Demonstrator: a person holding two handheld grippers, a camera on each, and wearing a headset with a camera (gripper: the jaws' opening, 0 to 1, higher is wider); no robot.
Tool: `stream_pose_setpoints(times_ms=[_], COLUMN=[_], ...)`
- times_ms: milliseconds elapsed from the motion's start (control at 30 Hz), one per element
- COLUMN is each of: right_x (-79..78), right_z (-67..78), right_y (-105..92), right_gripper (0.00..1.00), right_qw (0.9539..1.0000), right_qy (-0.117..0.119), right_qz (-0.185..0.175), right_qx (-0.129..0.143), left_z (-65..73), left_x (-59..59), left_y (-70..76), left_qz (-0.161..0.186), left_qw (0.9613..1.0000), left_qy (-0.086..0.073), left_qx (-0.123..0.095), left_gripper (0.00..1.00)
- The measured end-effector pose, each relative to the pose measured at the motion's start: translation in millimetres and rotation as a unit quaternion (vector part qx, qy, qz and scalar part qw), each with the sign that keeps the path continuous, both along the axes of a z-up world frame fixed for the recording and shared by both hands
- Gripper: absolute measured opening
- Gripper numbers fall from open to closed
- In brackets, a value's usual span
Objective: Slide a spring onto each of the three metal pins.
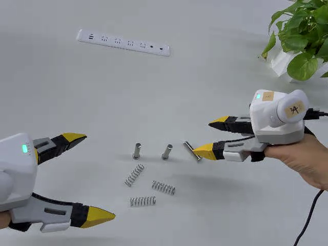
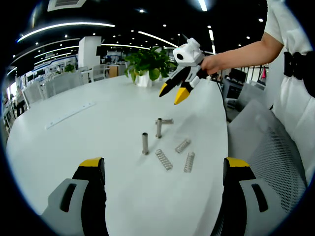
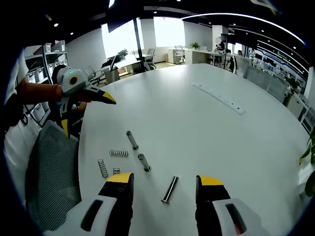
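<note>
Yellow-tipped right gripper (image 1: 203, 137) spread near toppled pin (image 1: 192, 150), left gripper (image 1: 99, 176) wide

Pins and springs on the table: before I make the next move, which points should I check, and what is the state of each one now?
1. Springs free to pick: ok. The three springs lie loose on the table, none on a pin.
2. All pins standing: not ok. Two upright pins stand, but the third pin lies on its side.
3. Right gripper ready: ok. It is open, holds nothing, and is close to the third pin.
4. Left gripper ready: ok. It is open and holds nothing.
5. Nothing in the way: ok. The power strip lies far behind the pins.
</note>
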State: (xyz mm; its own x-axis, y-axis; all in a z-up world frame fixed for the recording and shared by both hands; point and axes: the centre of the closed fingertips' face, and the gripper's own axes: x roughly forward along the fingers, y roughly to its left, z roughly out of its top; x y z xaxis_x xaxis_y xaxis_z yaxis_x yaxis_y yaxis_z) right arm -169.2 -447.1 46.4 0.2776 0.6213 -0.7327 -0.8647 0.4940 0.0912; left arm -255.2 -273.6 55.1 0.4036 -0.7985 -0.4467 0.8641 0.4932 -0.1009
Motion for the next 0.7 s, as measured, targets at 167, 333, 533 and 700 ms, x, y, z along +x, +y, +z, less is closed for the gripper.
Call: stream_pose_setpoints(times_ms=[167,333,533,700], right_x=[14.4,14.0,12.7,15.5], right_z=[-10.6,-19.5,-32.7,-46.5], right_y=[1.0,6.3,12.2,11.3], right_gripper=[0.40,0.35,0.31,0.24], right_qw=[0.9996,0.9987,0.9968,0.9949], right_qy=[0.017,0.037,0.061,0.070], right_qz=[-0.012,-0.017,-0.023,-0.027], right_qx=[-0.019,-0.032,-0.046,-0.068], left_z=[0.4,-0.9,-2.6,-3.6], left_x=[2.1,2.9,3.2,3.7], left_y=[-0.8,-1.2,-2.3,-3.3], left_qz=[0.002,0.001,0.001,0.003], left_qw=[1.0000,1.0000,0.9999,0.9999], left_qy=[0.001,0.004,0.008,0.010], left_qx=[-0.004,-0.006,-0.008,-0.011], left_gripper=[0.99,0.99,0.99,0.99])
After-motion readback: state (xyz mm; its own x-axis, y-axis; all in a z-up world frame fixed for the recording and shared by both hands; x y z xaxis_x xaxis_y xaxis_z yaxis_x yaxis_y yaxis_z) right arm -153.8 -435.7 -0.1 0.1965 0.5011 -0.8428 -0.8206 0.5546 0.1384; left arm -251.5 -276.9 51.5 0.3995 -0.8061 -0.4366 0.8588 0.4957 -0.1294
